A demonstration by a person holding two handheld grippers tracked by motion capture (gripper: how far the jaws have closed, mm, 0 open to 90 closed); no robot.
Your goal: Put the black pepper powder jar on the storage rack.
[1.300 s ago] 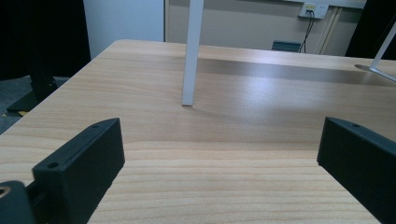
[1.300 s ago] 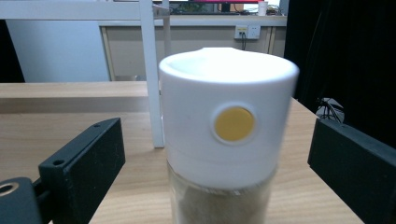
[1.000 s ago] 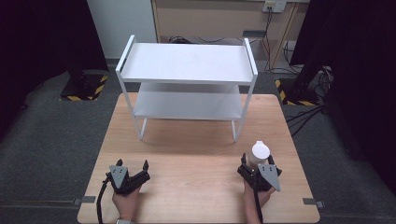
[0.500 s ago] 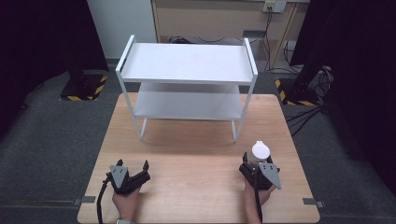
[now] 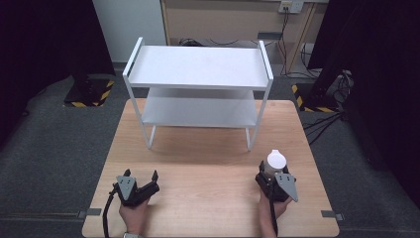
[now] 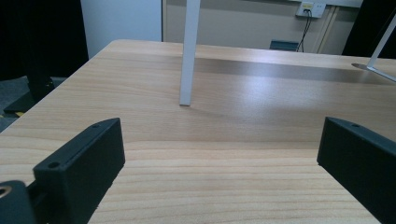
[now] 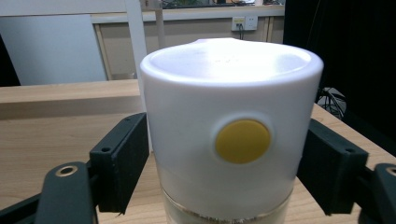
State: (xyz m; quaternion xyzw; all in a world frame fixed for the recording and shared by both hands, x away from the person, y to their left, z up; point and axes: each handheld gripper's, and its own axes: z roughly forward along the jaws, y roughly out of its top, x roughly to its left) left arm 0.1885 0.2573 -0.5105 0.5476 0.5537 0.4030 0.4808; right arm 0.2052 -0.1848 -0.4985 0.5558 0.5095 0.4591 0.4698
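Here, seen from above, a white two-tier shelf rack [image 5: 198, 89] stands at the far side of a wooden table [image 5: 208, 168], with the left gripper [image 5: 140, 182] at the near left, fingers spread wide over bare wood. The right gripper [image 5: 270, 171] sits near right around a white-lidded jar [image 5: 275, 160]. Its own view adds a yellow button on the jar [image 7: 231, 135], which stands upright between both fingers [image 7: 122, 161], touching them.

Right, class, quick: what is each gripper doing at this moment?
Left gripper: open, holding nothing, low over the table.
Right gripper: jaws against both sides of the white-capped jar, shut on it.
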